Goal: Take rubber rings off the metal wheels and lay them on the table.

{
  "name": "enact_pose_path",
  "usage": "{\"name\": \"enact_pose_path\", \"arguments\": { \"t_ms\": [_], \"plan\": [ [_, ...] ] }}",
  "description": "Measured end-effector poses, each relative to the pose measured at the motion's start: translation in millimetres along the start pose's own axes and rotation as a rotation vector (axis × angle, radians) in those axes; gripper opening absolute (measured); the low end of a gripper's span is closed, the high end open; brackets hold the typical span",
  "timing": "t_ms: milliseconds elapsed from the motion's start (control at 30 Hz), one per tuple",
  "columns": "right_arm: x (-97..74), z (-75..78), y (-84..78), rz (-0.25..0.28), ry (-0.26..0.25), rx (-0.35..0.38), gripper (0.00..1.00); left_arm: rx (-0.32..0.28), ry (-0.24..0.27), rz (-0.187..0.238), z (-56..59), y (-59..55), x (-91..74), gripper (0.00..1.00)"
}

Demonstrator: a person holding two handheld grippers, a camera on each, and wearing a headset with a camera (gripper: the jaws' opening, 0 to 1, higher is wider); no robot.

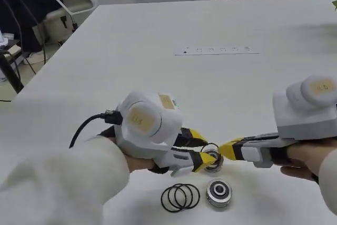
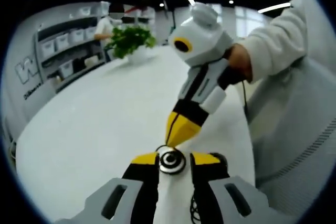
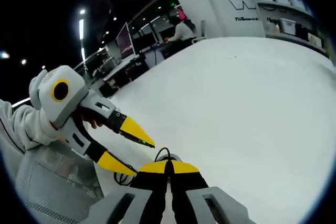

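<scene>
A metal wheel sits low over the white table, held between the yellow jaws of my left gripper. In the left gripper view the wheel is clamped between the two tips of that gripper. My right gripper comes in from the right, shut on a thin black rubber ring that loops up off the wheel. In the right gripper view its own closed jaws pinch the ring. A second metal wheel and several loose rubber rings lie nearer me.
A recessed socket strip lies in the table's middle, farther off. A chair stands past the far left corner. A potted plant sits at the table's end. My sleeves flank the work.
</scene>
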State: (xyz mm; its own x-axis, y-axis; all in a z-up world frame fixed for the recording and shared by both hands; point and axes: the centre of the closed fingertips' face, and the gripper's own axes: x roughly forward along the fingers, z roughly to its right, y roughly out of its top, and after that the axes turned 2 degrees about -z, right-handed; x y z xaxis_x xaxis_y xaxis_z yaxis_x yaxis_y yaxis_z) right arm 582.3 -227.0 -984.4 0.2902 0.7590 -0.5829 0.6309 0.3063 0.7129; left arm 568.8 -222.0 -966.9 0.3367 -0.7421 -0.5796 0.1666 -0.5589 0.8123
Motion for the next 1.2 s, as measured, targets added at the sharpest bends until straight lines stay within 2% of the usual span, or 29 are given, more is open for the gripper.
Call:
{"name": "enact_pose_path", "arguments": {
  "t_ms": [33, 133, 200, 267, 333, 433, 533, 733, 967, 1067, 1200],
  "plan": [
    [-0.2, -0.7, 1.0, 0.003, 0.002, 0.000, 0.00, 0.025, 0.003, -0.002, 0.2, 2.3, -3.9, 0.32],
    [-0.9, -4.0, 4.8, 0.016, 0.012, 0.002, 0.00, 0.052, 0.018, -0.009, -3.6, 8.7, -16.5, 0.40],
    [-1.2, -6.3, 7.6, 0.026, 0.020, 0.004, 0.00, 0.043, 0.024, -0.010, -6.9, 12.3, -26.9, 0.43],
    [-1.1, -7.8, 8.7, 0.029, 0.026, 0.007, 0.00, 0.033, 0.050, 0.014, -11.1, 17.0, -38.4, 0.47],
    [-1.0, -10.2, 9.4, 0.031, 0.033, 0.006, 0.00, 0.031, 0.059, 0.017, -12.3, 18.4, -49.3, 0.50],
    [-0.8, -14.4, 10.4, 0.033, 0.047, 0.009, 0.00, 0.046, 0.073, 0.016, -12.1, 19.1, -63.2, 0.52],
    [-0.2, -18.9, 10.6, 0.032, 0.060, 0.008, 0.00, 0.070, 0.111, 0.000, -15.2, 16.6, -82.3, 0.52],
    [1.5, -31.7, 11.8, 0.031, 0.102, 0.011, 0.00, 0.079, 0.161, 0.001, -14.9, 13.9, -116.5, 0.55],
    [4.8, -45.9, 9.9, 0.016, 0.146, 0.008, 0.00, 0.051, 0.232, 0.009, -11.6, 2.1, -155.1, 0.56],
    [6.5, -51.4, 8.3, 0.007, 0.165, 0.008, 0.00, 0.019, 0.272, 0.004, -10.1, -9.8, -168.8, 0.56],
    [8.4, -59.7, 4.9, -0.010, 0.190, 0.006, 0.00, -0.027, 0.297, -0.008, -1.7, -26.7, -175.9, 0.56]
  ]
}}
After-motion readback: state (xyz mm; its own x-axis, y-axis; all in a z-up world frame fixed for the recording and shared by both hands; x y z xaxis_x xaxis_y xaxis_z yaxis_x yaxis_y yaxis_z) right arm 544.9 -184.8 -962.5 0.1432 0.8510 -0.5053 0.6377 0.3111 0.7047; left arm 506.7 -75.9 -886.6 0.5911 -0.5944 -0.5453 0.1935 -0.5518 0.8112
